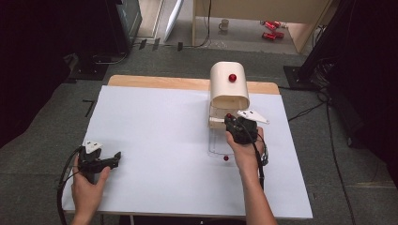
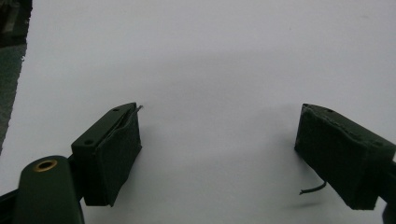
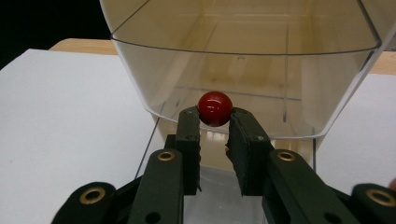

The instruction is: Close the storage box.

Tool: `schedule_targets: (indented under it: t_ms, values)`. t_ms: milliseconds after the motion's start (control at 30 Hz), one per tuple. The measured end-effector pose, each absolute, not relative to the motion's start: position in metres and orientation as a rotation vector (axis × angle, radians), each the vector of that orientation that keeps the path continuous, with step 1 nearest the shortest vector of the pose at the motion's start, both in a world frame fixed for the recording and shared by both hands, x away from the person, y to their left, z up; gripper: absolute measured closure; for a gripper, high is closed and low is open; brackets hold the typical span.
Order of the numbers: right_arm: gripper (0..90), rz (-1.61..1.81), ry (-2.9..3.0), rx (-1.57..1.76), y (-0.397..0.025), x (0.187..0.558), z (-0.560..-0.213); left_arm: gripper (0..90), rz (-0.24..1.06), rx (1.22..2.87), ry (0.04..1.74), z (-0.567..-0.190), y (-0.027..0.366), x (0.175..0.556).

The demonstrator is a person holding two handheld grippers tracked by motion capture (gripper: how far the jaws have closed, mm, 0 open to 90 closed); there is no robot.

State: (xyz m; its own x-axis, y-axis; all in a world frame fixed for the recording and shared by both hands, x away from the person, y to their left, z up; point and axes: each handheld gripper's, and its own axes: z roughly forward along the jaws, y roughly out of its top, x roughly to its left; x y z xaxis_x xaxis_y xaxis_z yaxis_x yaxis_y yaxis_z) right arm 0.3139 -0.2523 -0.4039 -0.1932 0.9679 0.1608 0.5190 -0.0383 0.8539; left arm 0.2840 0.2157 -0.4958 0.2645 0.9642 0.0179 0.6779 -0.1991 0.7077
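High view: the right gripper (image 1: 233,123) is positioned at the front of a cream roll-top box (image 1: 229,86) at the far right of the white table (image 1: 155,140). A red knob (image 1: 232,77) sits on the raised cover, and a second red knob (image 1: 226,158) lies on the clear tray (image 1: 217,149) beside the hand. The left gripper (image 1: 110,161) rests near the table's near-left corner, well apart from the box.

Left gripper view: jaws wide apart, nothing between them, over bare table.

Right gripper view: the jaws are narrowed onto the red ball knob (image 3: 215,108) of the clear flap (image 3: 243,84), contacting it at the tips only.

Risk: the knob is round and glossy, so a pull off the flap's swing path could squeeze it out of the tips. The light box may also slide, since the left gripper is not bracing it.
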Motion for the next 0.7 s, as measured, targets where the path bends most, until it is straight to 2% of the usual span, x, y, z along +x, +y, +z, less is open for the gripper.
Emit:
schedule_targets:
  t_ms: [267, 367, 400, 433, 467, 500, 533, 600, 667, 700]
  values:
    - [75.4, 1.158, 1.742, 1.565, -0.252, 0.318, -0.404, 14.3, 0.634, 1.955, 1.480, -0.496, 0.216, 0.284]
    - [71.3, 1.158, 1.744, 1.573, -0.253, 0.317, -0.404, 14.3, 0.634, 1.955, 1.480, -0.496, 0.216, 0.284]
    - [62.1, 1.178, 1.754, 1.576, -0.253, 0.315, -0.404, 14.3, 0.634, 1.955, 1.480, -0.496, 0.216, 0.284]
    - [57.4, 1.181, 1.754, 1.584, -0.253, 0.313, -0.403, 14.3, 0.634, 1.955, 1.480, -0.496, 0.216, 0.284]
    - [57.4, 1.181, 1.754, 1.584, -0.253, 0.313, -0.403, 14.3, 0.634, 1.955, 1.480, -0.496, 0.216, 0.284]
    - [48.6, 1.181, 1.752, 1.584, -0.254, 0.309, -0.404, 14.3, 0.634, 1.955, 1.480, -0.496, 0.216, 0.284]
    - [48.6, 1.181, 1.752, 1.584, -0.254, 0.309, -0.404, 14.3, 0.634, 1.955, 1.480, -0.496, 0.216, 0.284]
    - [37.1, 1.179, 1.737, 1.600, -0.256, 0.300, -0.406, 14.3, 0.635, 1.955, 1.480, -0.496, 0.216, 0.284]
    - [34.6, 1.183, 1.737, 1.599, -0.257, 0.296, -0.407, 14.3, 0.634, 1.954, 1.480, -0.496, 0.216, 0.284]
    - [28.3, 1.189, 1.739, 1.598, -0.258, 0.288, -0.409, 14.3, 0.634, 1.954, 1.480, -0.496, 0.216, 0.284]
